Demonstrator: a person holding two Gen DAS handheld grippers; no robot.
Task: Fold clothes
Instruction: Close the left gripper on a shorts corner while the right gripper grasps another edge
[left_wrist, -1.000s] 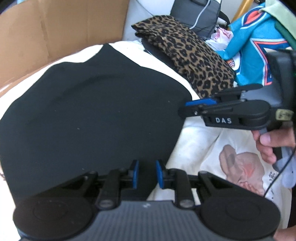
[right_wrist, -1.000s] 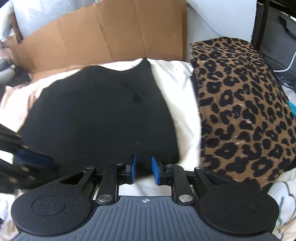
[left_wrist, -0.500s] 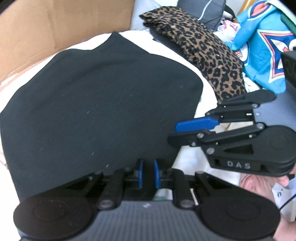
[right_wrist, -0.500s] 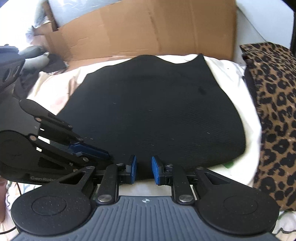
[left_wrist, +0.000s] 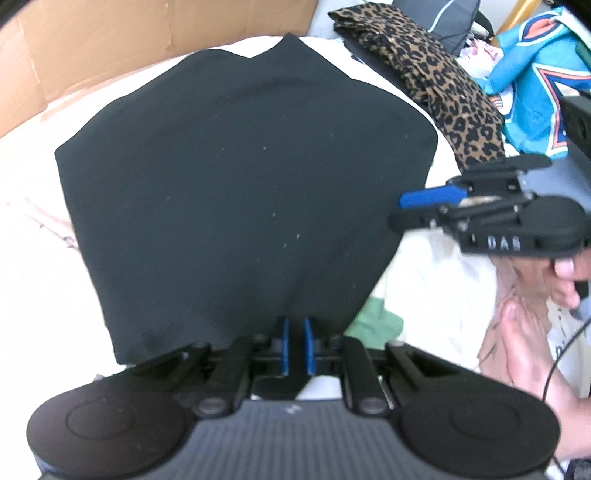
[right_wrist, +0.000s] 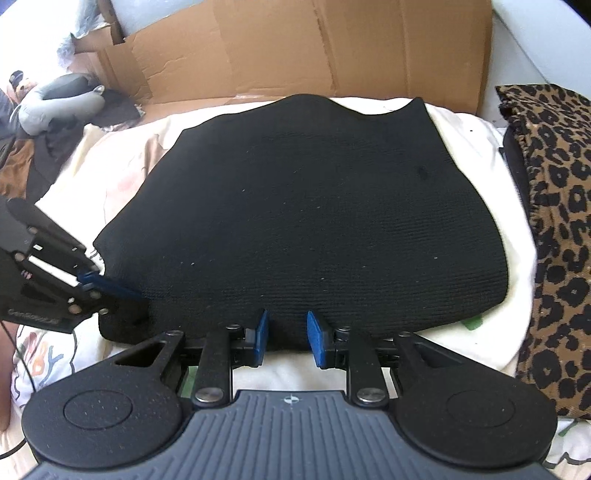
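I see a flattened cardboard box (right_wrist: 314, 51) standing behind the bed (right_wrist: 465, 122); no contents show. The garment (right_wrist: 314, 206), black, lies flat on the bed, its near hem hidden behind both tools. My left gripper (left_wrist: 294, 345) is nearly closed, pinching the near hem. My right gripper (right_wrist: 285, 334) is parted, hem just between the pads; contact unclear. A leopard-print cloth (right_wrist: 554, 206) lies beside.
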